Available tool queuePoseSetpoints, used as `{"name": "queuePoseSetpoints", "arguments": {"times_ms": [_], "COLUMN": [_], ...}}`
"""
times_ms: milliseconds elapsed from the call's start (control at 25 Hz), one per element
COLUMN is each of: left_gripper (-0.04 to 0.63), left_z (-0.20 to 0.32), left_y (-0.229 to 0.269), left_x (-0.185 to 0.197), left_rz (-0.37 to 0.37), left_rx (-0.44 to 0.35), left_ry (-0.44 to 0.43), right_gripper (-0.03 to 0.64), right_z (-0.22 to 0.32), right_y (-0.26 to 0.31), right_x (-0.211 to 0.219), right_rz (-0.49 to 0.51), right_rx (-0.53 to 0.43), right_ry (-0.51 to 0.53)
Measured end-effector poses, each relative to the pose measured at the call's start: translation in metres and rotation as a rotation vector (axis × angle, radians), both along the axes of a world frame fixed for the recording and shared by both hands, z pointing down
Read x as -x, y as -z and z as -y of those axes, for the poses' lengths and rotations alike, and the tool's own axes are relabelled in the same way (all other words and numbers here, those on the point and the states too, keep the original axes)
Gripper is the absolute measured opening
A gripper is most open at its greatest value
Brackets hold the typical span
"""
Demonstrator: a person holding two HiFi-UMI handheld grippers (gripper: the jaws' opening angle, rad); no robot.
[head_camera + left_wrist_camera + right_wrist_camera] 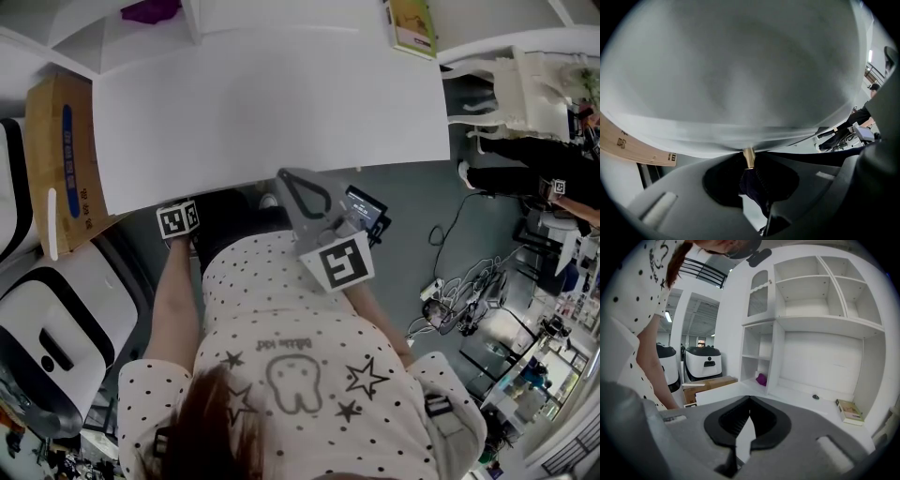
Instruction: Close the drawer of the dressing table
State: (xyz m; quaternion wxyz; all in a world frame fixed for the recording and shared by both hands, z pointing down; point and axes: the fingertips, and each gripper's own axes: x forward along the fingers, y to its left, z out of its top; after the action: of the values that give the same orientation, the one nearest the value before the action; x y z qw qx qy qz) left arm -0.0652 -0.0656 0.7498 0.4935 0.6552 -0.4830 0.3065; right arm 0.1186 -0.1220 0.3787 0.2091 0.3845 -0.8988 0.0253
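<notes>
- The flat white top of the dressing table fills the space in front of me. White open shelves rise behind it, and a brown cardboard box stands on the floor to its left.
- My left claw reaches under the table's front edge and is clamped on the small brass-stemmed drawer knob. The stem runs straight into the white drawer front.
- That drawer front fills nearly all of the left gripper view, so the claw is very close to it.
- My right claw is held up above the table edge, pointing at the shelves. Its tips are pressed together with nothing between them.
- As I judge it, the handle is secured and the push is either in hand or nearly done.
- The tabletop hides the drawer from above, so I cannot tell whether it sits flush.
- What is left, I think, is to press it fully home if it isn't there, then let go of the knob.
</notes>
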Motion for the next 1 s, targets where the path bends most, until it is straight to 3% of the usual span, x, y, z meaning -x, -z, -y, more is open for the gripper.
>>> {"name": "queuePoseSetpoints", "arguments": {"times_ms": [1000], "left_gripper": [0.08], "left_z": [0.009], "left_y": [0.0014], "left_x": [-0.0007], "left_rz": [-0.049], "left_rx": [-0.012], "left_ry": [0.008], "right_gripper": [0.003], "right_z": [0.0055], "right_y": [0.0057], "right_x": [-0.0008], "right_rz": [0.0], "right_rx": [-0.022], "right_ry": [-0.038]}}
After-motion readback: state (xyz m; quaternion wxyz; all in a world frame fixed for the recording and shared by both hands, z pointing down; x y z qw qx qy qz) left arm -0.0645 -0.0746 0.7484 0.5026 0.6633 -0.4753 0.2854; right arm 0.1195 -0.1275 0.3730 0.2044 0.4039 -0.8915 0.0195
